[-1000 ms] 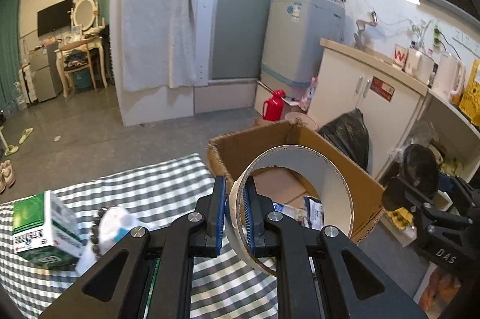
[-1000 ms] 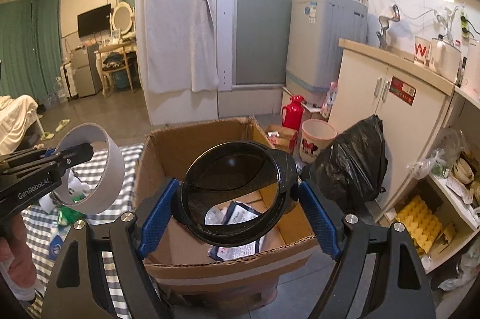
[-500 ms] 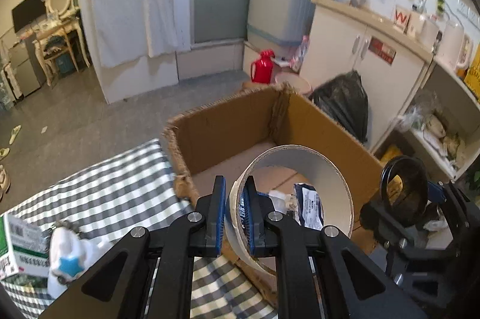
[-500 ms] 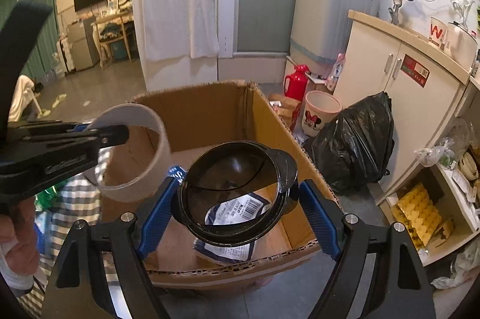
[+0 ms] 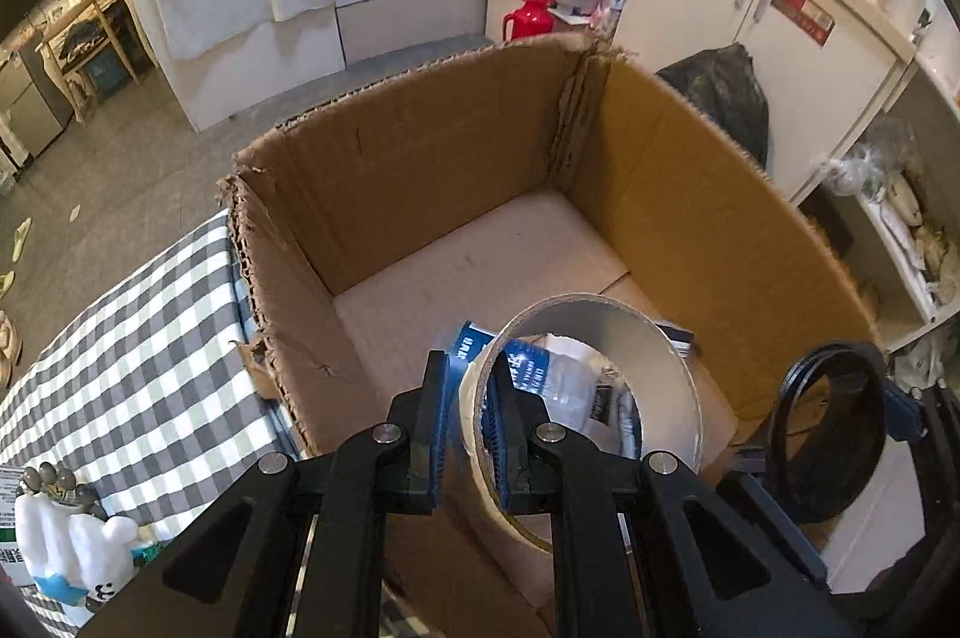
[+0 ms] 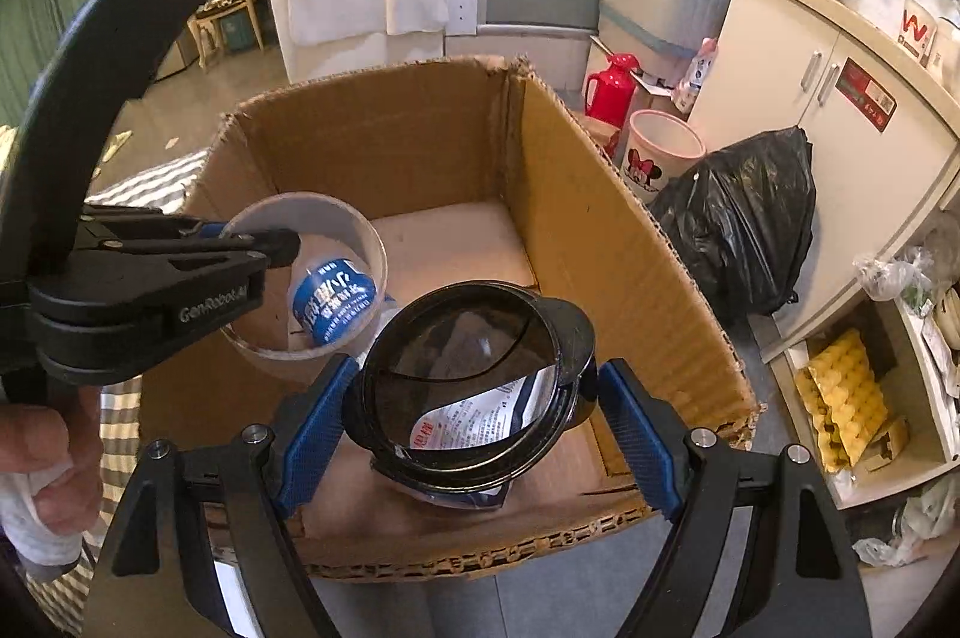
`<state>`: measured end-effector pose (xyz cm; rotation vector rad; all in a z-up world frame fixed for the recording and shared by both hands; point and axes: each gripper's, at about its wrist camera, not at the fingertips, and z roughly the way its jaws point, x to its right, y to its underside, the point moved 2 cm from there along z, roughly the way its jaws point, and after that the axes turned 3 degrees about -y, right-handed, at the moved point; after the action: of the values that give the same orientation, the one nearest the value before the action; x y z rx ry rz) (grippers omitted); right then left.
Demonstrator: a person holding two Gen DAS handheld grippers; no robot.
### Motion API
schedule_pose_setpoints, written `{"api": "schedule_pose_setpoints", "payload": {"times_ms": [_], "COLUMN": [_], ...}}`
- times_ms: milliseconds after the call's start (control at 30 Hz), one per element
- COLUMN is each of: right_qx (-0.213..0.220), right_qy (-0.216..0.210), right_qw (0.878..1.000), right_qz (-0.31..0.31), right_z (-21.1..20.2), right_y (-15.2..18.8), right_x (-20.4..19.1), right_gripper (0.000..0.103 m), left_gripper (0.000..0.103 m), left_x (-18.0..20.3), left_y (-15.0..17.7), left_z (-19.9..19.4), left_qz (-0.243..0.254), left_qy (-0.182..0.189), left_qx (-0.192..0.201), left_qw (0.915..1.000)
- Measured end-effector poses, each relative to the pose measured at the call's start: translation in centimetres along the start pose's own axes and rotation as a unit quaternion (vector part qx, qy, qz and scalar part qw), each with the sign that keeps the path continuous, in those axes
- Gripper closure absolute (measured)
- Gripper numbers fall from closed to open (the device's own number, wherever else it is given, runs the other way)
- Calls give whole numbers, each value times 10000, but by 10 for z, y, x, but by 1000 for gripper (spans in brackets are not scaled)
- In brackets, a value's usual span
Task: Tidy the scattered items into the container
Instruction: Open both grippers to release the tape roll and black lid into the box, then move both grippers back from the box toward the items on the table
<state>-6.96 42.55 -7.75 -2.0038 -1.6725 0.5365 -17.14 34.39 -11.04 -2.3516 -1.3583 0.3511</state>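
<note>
My left gripper (image 5: 471, 416) is shut on the wall of a white tape roll (image 5: 600, 332) and holds it over the open cardboard box (image 5: 420, 170); the roll also shows in the right wrist view (image 6: 360, 242). My right gripper (image 6: 474, 410) is shut on a black round lid (image 6: 474, 332), held above the box's near right corner. The box (image 6: 600, 242) holds blue-and-white packets (image 6: 333, 302). A white plush toy (image 5: 66, 542) and a green box (image 5: 9, 560) lie on the checked tablecloth (image 5: 138, 368).
A black rubbish bag (image 6: 744, 224), a pink bin (image 6: 660, 158) and a red flask (image 6: 612, 89) stand on the floor beyond the box. White cabinets (image 6: 840, 98) and shelves with an egg tray (image 6: 846, 404) are at the right.
Both grippers have moved forward and down over the box. The tape roll now hangs inside the box opening; the lid is lower, near the box's front right.
</note>
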Motion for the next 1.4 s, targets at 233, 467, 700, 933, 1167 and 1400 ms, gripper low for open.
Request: {"api": "schedule_pose_setpoints", "payload": {"times_ms": [233, 467, 700, 933, 1167, 1400], "right_qx": [-84, 150, 591, 1217, 1523, 2090], "right_qy": [8, 37, 109, 44, 35, 143], "right_qw": [10000, 9998, 9982, 9924, 9881, 9772], "right_qz": [-1, 94, 38, 184, 226, 339], "right_z": [8, 1, -23, -59, -79, -114], "right_y": [2, -4, -10, -23, -29, -38], "right_x": [-3, -3, -8, -15, -23, -23], "right_gripper": [21, 17, 15, 12, 11, 8], "left_gripper": [89, 63, 46, 46, 45, 45], "left_x": [4, 7, 5, -12, -30, -50], "left_y": [0, -2, -9, -13, -12, 1], "left_z": [2, -4, -32, -74, -100, -131], "left_qz": [48, 71, 54, -131, -392, -688], "left_qy": [9, 74, 39, -28, 5, 91], "left_qx": [14, 124, 612, 1202, 1513, 1973], "left_qw": [10000, 9999, 9981, 9927, 9877, 9779]}}
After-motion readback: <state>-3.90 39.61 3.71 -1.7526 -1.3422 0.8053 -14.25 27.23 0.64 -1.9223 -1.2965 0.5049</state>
